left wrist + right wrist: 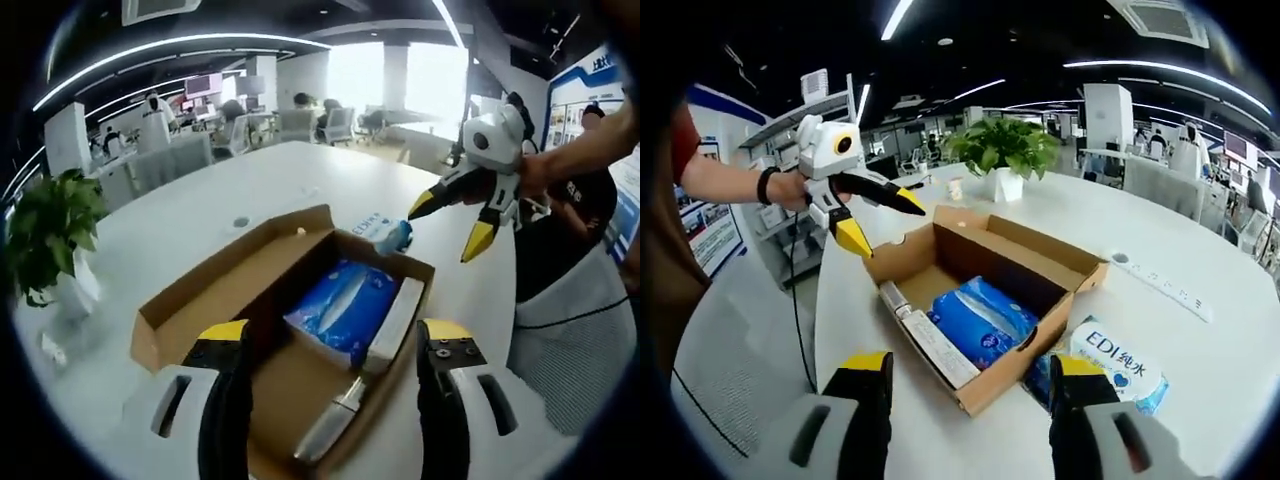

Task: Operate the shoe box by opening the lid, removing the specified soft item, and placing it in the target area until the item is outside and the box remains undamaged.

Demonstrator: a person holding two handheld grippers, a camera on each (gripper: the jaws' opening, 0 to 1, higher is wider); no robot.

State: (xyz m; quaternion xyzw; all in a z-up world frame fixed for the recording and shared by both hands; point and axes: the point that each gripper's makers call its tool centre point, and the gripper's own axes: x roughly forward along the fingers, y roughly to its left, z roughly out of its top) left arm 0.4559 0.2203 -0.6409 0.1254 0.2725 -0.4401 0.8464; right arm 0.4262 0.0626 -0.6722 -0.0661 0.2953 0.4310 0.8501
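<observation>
An open cardboard shoe box (225, 262) (992, 385) lies on the white table, lid folded back. Inside lie a blue soft pack (338, 305) (980, 316), a white flat item (398, 322) (938, 350) and a silvery tube (335, 428). A white and blue tissue pack (386, 233) (1118, 372) lies on the table against the box's outer corner. My left gripper (335, 335) (882, 222) is open and empty over the box's near end. My right gripper (450, 225) (972, 365) is open and empty, held above the outside pack.
A potted plant (45, 235) (1005, 150) stands on the round white table (300, 170). A white power strip (1160, 285) lies beyond the box. A person's arm (730, 180) holds each gripper, and office chairs and desks fill the background.
</observation>
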